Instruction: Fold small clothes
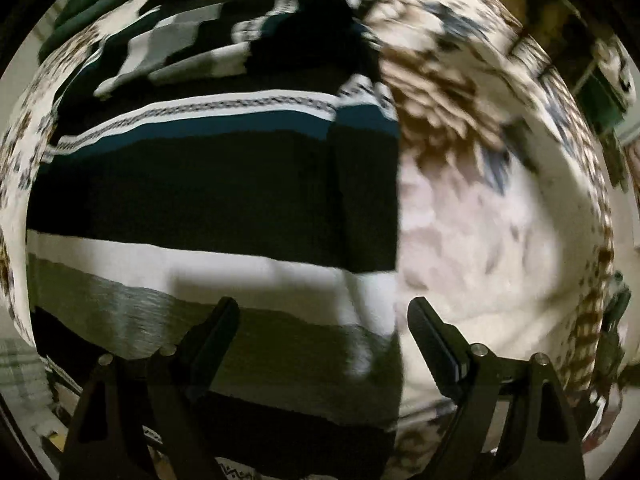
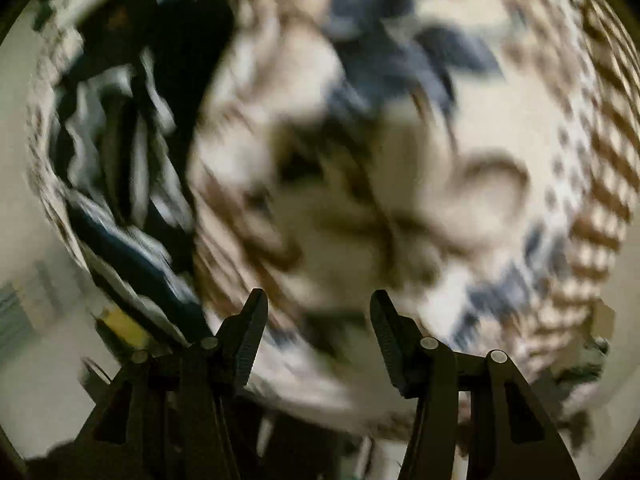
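Note:
A striped sweater [image 1: 208,184], black with white, grey and teal bands, lies flat on a patterned cloth [image 1: 480,208]. A sleeve [image 1: 188,48] lies folded across its top. My left gripper [image 1: 320,312] is open and empty, hovering just above the sweater's lower right edge. In the right wrist view, which is blurred, the sweater [image 2: 132,152] shows at the left. My right gripper [image 2: 318,304] is open and empty above the patterned cloth [image 2: 400,200], to the right of the sweater.
The cream cloth has brown and blue floral print and covers the whole work surface. Dark green folded items [image 1: 92,4] sit at the far left behind the sweater. Blurred room clutter [image 1: 600,80] lies beyond the surface's right edge.

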### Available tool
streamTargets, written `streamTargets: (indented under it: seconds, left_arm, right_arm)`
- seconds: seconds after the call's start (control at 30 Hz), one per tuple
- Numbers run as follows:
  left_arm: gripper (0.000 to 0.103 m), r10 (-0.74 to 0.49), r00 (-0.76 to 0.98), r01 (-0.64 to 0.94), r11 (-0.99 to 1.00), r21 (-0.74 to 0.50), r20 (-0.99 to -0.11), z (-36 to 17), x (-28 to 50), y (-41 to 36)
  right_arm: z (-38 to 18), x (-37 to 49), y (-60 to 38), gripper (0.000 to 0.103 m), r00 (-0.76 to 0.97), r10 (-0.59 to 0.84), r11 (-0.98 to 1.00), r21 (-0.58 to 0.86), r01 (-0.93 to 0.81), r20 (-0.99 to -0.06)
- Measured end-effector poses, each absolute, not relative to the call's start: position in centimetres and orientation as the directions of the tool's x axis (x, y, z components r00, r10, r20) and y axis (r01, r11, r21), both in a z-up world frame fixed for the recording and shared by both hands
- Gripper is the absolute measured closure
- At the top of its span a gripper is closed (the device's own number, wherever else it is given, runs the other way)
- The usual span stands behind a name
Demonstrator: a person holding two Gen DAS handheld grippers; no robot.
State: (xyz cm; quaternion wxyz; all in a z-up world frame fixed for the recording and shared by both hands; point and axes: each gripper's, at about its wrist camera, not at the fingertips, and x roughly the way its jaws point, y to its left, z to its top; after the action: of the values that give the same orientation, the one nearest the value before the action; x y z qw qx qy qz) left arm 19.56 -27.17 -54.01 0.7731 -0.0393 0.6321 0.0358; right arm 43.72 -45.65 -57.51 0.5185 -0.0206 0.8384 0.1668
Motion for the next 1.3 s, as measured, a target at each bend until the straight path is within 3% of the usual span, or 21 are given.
streamTargets:
  seconds: [0.13, 0.37, 0.43, 0.5, 0.53, 0.6, 0.67, 0.7, 0.73, 0.77, 0.97, 1.2, 1.23, 1.3]
  left_arm:
    - [0.017, -0.005, 0.18, -0.119, 0.993, -0.027, -0.984, -55.1, 20.6, -26.5]
    - [0.021, -0.038, 0.16, -0.058, 0.997, -0.048, -0.986, -56.0, 23.2, -27.7]
    - [0.032, -0.026, 0.165, -0.04, 0.999, -0.033, -0.986, -56.0, 24.0, -28.2]
    - [0.06, -0.002, 0.178, -0.029, 1.0, -0.008, -0.984, -55.8, 24.5, -28.1]
    - [0.066, 0.008, 0.184, -0.027, 1.0, 0.004, -0.983, -55.6, 24.7, -28.4]
    - [0.09, 0.034, 0.202, -0.023, 0.999, 0.03, -0.979, -54.9, 25.0, -28.4]
    - [0.092, 0.038, 0.216, -0.019, 0.999, 0.035, -0.976, -54.2, 25.0, -28.7]
    - [0.093, 0.041, 0.225, -0.017, 0.999, 0.038, -0.973, -53.8, 24.8, -28.7]
    - [0.093, 0.042, 0.236, -0.014, 0.999, 0.04, -0.971, -53.4, 24.6, -28.7]
    - [0.093, 0.043, 0.243, -0.013, 0.999, 0.041, -0.969, -53.0, 24.2, -29.0]
    - [0.094, 0.055, 0.27, 0.012, 0.998, 0.061, -0.961, -51.1, 23.2, -31.2]
    - [0.092, 0.072, 0.249, 0.016, 0.997, 0.079, -0.966, -52.6, 22.0, -30.2]
    - [0.09, 0.069, 0.241, 0.0, 0.997, 0.071, -0.968, -52.5, 22.1, -30.0]
    - [0.088, 0.049, 0.23, -0.04, 0.998, 0.041, -0.972, -52.4, 23.5, -30.1]
  right_arm:
    - [-56.9, 44.3, -46.7, 0.046, -0.42, 0.151, 0.952, 0.245, -0.181, -0.895]
    - [-56.0, 50.0, -43.0, 0.045, -0.264, 0.38, 0.905, 0.415, -0.089, -0.886]
    - [-56.3, 51.1, -41.6, 0.045, -0.235, 0.427, 0.889, 0.452, -0.064, -0.873]
    - [-57.0, 52.2, -40.4, 0.045, -0.209, 0.476, 0.871, 0.49, -0.016, -0.854]
    - [-57.3, 52.9, -40.0, 0.045, -0.193, 0.478, 0.873, 0.487, -0.001, -0.857]
    - [-57.9, 53.9, -39.3, 0.045, -0.176, 0.461, 0.884, 0.467, 0.013, -0.87]
    - [-58.7, 54.3, -38.6, 0.048, -0.174, 0.438, 0.897, 0.44, 0.025, -0.882]
    - [-59.0, 54.3, -38.2, 0.057, -0.168, 0.431, 0.901, 0.433, 0.027, -0.887]
    - [-59.0, 54.4, -38.1, 0.088, -0.149, 0.421, 0.906, 0.422, 0.021, -0.895]
    - [-58.9, 54.3, -38.0, 0.095, -0.135, 0.396, 0.917, 0.399, 0.009, -0.908]
    - [-57.6, 54.5, -40.6, 0.098, -0.046, 0.324, 0.946, 0.325, -0.004, -0.945]
    - [-58.7, 55.2, -41.7, 0.098, -0.097, 0.242, 0.968, 0.246, -0.039, -0.965]
    - [-59.0, 55.3, -41.5, 0.096, -0.114, 0.242, 0.967, 0.249, -0.05, -0.964]
    - [-58.4, 55.2, -41.7, 0.081, -0.134, 0.273, 0.957, 0.283, -0.058, -0.953]
